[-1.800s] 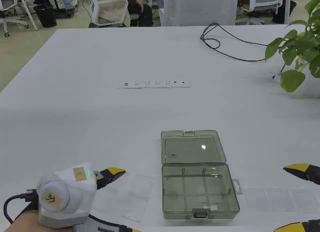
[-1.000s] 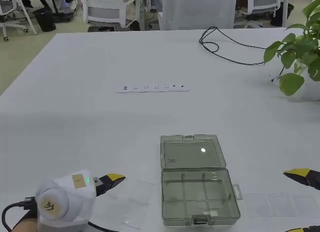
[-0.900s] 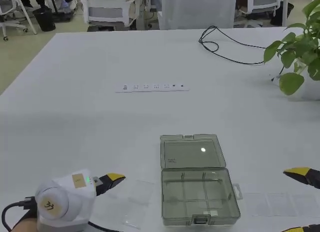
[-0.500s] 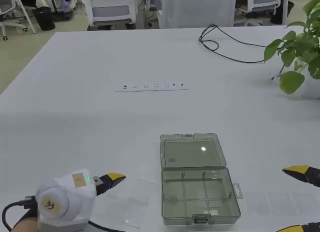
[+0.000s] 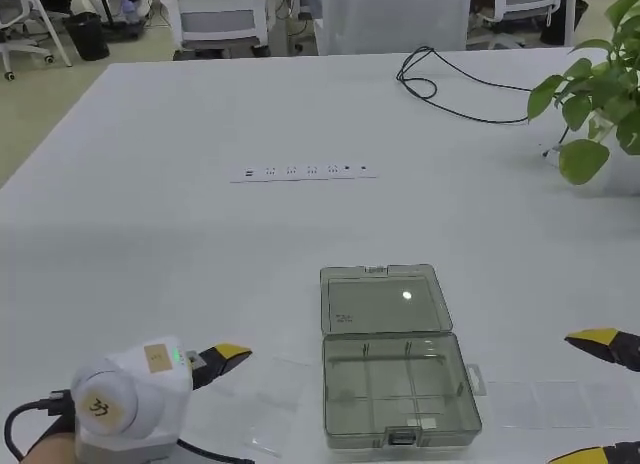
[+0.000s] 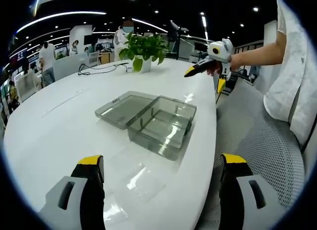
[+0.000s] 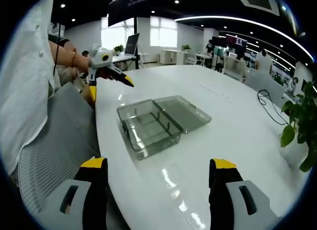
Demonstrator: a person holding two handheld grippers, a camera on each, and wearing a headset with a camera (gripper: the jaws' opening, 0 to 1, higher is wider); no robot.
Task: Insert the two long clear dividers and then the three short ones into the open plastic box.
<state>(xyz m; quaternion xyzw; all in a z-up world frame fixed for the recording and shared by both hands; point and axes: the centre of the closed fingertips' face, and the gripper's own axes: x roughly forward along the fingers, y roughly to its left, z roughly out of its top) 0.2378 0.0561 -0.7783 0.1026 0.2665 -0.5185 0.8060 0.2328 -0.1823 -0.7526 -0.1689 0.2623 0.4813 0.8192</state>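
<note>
Two claws hang spread wide, gripping nothing: the left claw (image 6: 162, 159) hovers by the long clear dividers (image 5: 265, 389), the right claw (image 7: 158, 164) near the short dividers (image 5: 548, 402). Between those flat sheets we see the open plastic box (image 5: 360, 436) on the white tabletop (image 5: 300, 234) (lid (image 5: 380, 299) laid back).

The head view looked down on the box (image 5: 360, 436) from its latch side; both gripper views faced it from opposite ends.
</note>
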